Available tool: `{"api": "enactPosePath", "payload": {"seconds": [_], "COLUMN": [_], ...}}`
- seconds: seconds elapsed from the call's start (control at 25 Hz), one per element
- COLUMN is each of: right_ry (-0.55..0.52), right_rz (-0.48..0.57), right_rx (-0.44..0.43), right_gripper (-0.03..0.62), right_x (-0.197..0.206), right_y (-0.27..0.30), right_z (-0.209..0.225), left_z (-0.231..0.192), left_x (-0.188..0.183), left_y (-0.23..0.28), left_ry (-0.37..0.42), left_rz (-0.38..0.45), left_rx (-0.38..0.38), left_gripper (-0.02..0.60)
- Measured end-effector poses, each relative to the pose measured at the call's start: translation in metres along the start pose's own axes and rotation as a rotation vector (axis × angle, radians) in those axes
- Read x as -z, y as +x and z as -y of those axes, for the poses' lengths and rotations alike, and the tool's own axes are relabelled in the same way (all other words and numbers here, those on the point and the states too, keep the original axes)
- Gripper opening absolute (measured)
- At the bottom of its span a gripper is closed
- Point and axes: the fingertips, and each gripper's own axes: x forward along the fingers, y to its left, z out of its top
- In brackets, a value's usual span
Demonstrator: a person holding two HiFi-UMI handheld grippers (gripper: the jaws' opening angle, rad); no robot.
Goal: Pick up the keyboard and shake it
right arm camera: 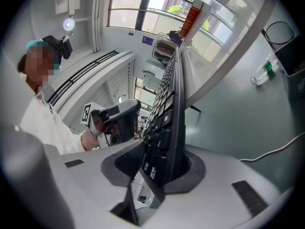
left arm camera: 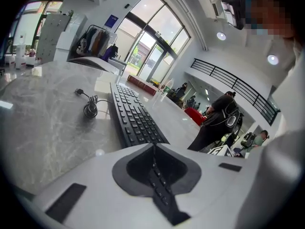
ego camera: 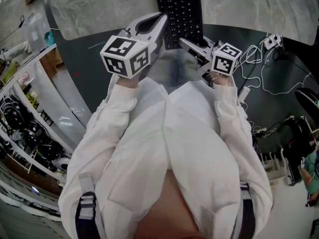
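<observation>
A black keyboard [ego camera: 180,11] lies lengthwise on the marble table [ego camera: 99,4], its near end sticking out over the table's edge. My right gripper [ego camera: 184,42] is shut on that near end. In the right gripper view the keyboard [right arm camera: 169,104] stands edge-on between the jaws of the right gripper [right arm camera: 159,168], which press on both its faces. My left gripper [ego camera: 162,18] hovers beside the keyboard's near left side, shut with nothing held. In the left gripper view the closed left gripper [left arm camera: 153,149] covers the near end of the keyboard [left arm camera: 133,116]. From the right gripper view, the left gripper [right arm camera: 116,120] shows apart from the keyboard.
A coiled black cable [left arm camera: 89,109] lies on the marble left of the keyboard. White cables and a plug [ego camera: 261,54] trail over the dark floor at the right. Shelves with gear [ego camera: 25,128] stand at the left. A person in black [left arm camera: 217,120] stands past the table.
</observation>
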Motion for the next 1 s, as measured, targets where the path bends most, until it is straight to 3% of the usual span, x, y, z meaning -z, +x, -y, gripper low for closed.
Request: {"api": "enactPosePath", "payload": {"seconds": [0.24,1.0], "right_ry": [-0.013,0.022], "right_rz": [-0.026,-0.003], "right_rx": [0.003,0.001], "right_gripper": [0.141,0.132], "right_x": [0.025,0.022], "right_y": [0.003,0.008], "right_z": [0.009,0.008], "left_z": [-0.013,-0.049], "left_x": [-0.010,-0.032], "left_y": [0.002,0.005], "left_ry": [-0.010,-0.022], "left_rz": [0.021,0.059], "left_rx": [-0.017,-0.057], "left_gripper": [0.023,0.025]}}
